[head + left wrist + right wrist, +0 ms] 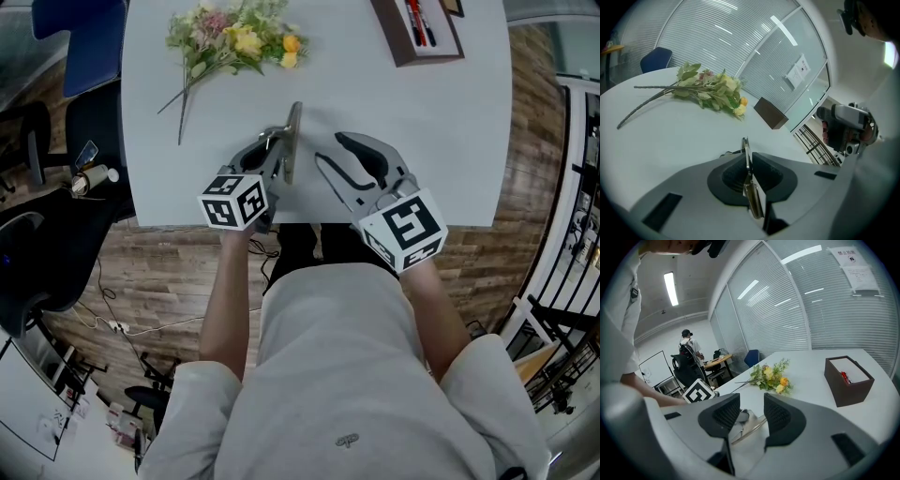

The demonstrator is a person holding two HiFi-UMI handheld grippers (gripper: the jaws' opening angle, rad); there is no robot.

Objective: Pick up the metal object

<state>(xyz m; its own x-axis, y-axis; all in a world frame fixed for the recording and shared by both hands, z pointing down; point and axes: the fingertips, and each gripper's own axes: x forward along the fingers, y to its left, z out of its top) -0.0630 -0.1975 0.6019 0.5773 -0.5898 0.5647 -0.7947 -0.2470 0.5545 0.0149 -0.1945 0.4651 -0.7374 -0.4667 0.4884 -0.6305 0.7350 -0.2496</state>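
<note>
The light is bright and even. It comes from a long ceiling lamp [671, 287] high above the tabletop [441, 141]. The white tabletop is almost washed out in the head view, and the flowers [710, 91] on it throw only a faint, soft shadow. Bright streaks of glare lie on the glass wall [717, 37] behind the tabletop. The metal object [752, 199] over the tabletop shows a small glint. Both tool views bend strongly and have black corners.

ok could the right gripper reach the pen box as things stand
Probably yes. The right gripper is open and empty, and only bare table lies between it and the box. The left gripper, shut on the metal piece, sits off to the other side.
</note>
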